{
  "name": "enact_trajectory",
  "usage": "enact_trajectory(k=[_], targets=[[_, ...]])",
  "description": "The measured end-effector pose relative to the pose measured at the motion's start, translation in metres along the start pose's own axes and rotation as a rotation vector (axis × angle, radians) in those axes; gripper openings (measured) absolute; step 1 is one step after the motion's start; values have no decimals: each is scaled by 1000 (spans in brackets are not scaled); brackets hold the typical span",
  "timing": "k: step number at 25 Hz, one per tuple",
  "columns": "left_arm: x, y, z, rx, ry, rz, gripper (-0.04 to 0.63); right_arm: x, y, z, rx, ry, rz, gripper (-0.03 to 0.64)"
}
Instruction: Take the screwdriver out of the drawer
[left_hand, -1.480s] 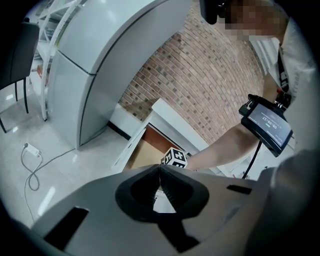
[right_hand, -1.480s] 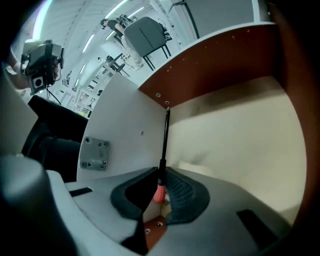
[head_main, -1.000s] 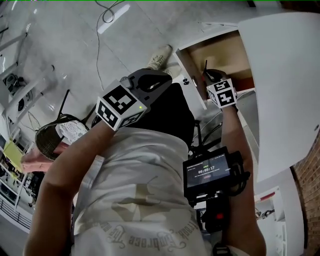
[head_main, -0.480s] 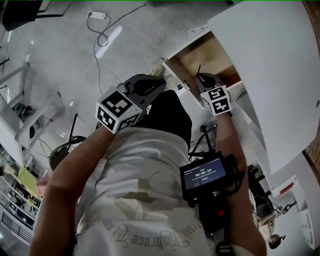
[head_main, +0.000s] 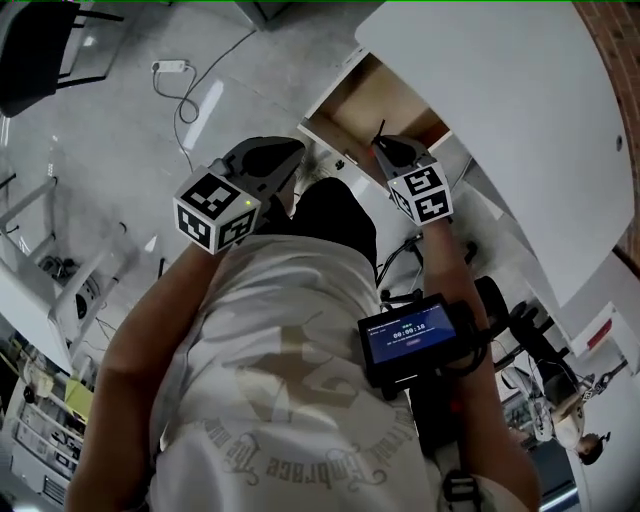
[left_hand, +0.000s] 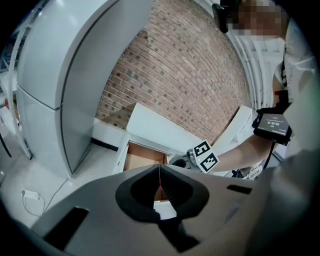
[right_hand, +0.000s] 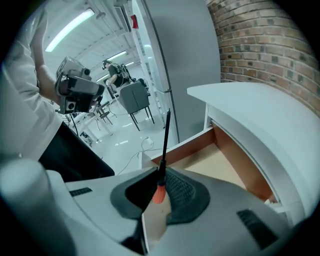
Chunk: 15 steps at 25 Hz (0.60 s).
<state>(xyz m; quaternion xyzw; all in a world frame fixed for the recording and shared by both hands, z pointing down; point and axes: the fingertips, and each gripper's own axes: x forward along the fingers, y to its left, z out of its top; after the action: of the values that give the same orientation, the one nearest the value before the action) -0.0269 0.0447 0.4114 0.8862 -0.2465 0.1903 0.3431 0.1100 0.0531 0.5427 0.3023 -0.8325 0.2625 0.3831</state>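
A white tabletop (head_main: 520, 120) overhangs the open wooden drawer (head_main: 372, 100). Over the drawer, the right gripper (head_main: 388, 150) clamps the screwdriver (right_hand: 164, 145). The right gripper view shows its orange handle pinched between the jaws and its black shaft rising past the drawer's front edge, where the head view catches only a thin dark shaft. Left of the drawer and clear of it, the left gripper (head_main: 283, 152) has its jaws pressed together on nothing, seen only in the left gripper view.

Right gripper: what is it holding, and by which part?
The right gripper holds a screwdriver by its orange handle, near the black shaft.
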Motion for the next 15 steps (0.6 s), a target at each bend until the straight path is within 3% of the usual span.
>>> enact_trajectory(k=[15], targets=[[11, 24, 37, 100, 13, -43, 23, -29, -5, 44, 83, -129, -68, 60]])
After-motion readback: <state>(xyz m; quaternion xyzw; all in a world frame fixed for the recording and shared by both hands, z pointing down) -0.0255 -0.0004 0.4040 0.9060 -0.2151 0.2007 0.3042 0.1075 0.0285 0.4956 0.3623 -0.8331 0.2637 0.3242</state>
